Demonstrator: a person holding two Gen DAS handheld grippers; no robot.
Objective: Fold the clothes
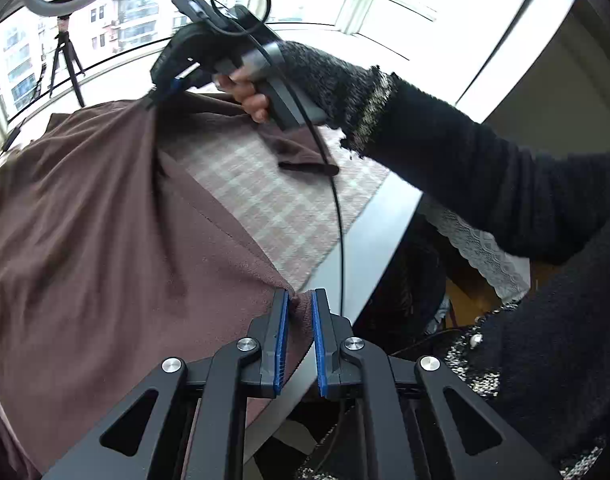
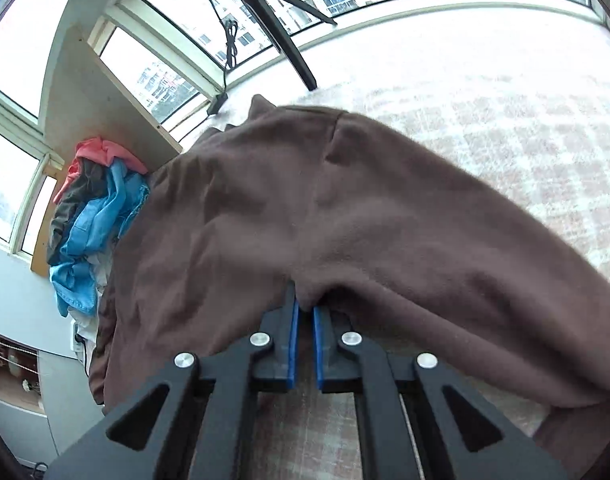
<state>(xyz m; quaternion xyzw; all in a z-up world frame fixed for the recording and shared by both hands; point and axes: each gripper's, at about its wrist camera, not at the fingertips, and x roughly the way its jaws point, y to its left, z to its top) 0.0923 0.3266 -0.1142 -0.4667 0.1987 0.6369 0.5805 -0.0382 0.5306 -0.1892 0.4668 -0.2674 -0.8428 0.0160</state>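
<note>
Brown fleece garment (image 1: 85,220) hangs lifted over the checked-cloth tabletop (image 1: 273,204), its edge pinched in our left gripper (image 1: 301,300) and right gripper (image 2: 305,306). We advise even tension and level corners.

Open checked cloth to one side, clutter to the other

The pink-and-white checked tablecloth (image 2: 505,128) lies bare beyond the draped brown fleece garment (image 2: 305,208); a heap of blue, coral and dark clothes (image 2: 93,216) and a black tripod (image 2: 281,28) block the window side.
</note>
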